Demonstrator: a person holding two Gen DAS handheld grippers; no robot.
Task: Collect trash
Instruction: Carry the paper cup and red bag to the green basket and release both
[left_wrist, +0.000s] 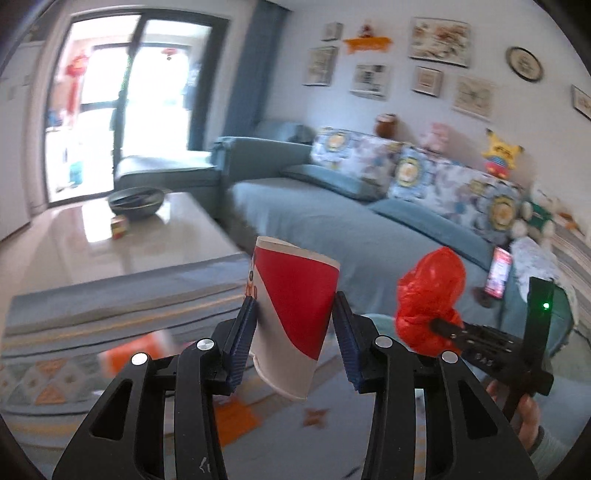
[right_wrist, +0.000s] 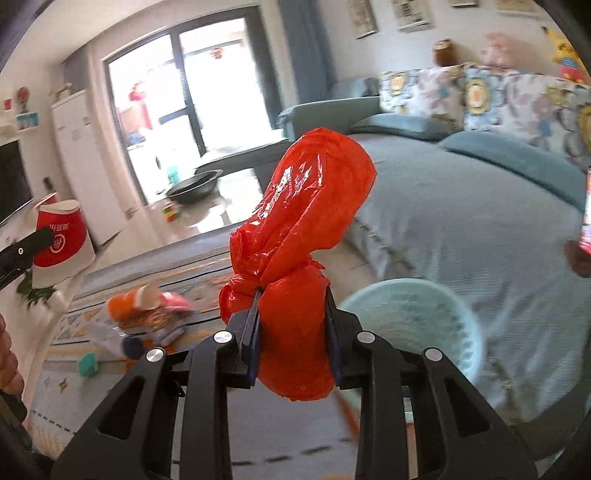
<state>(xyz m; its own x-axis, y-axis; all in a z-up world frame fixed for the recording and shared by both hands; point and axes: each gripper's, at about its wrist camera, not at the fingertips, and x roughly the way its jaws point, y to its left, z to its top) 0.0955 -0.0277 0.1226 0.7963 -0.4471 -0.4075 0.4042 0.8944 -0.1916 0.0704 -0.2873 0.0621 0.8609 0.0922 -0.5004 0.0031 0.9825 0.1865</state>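
My left gripper (left_wrist: 293, 321) is shut on a red and white paper cup (left_wrist: 291, 310), held upside down in the air above the rug. The cup also shows at the left of the right wrist view (right_wrist: 62, 240). My right gripper (right_wrist: 291, 321) is shut on a knotted red plastic bag (right_wrist: 295, 236), held up in the air. The bag (left_wrist: 430, 295) and right gripper (left_wrist: 439, 326) show at the right of the left wrist view. A pale green bin (right_wrist: 417, 325) stands on the floor just below and right of the bag.
More trash lies on the patterned rug (right_wrist: 92, 314): an orange packet (right_wrist: 129, 302), wrappers (right_wrist: 162, 325), a teal block (right_wrist: 88, 363). A glossy coffee table (left_wrist: 110, 243) holds a dark bowl (left_wrist: 136, 201) and a small cube (left_wrist: 119, 227). A blue sofa (left_wrist: 332, 221) with a phone (left_wrist: 498, 271) is at right.
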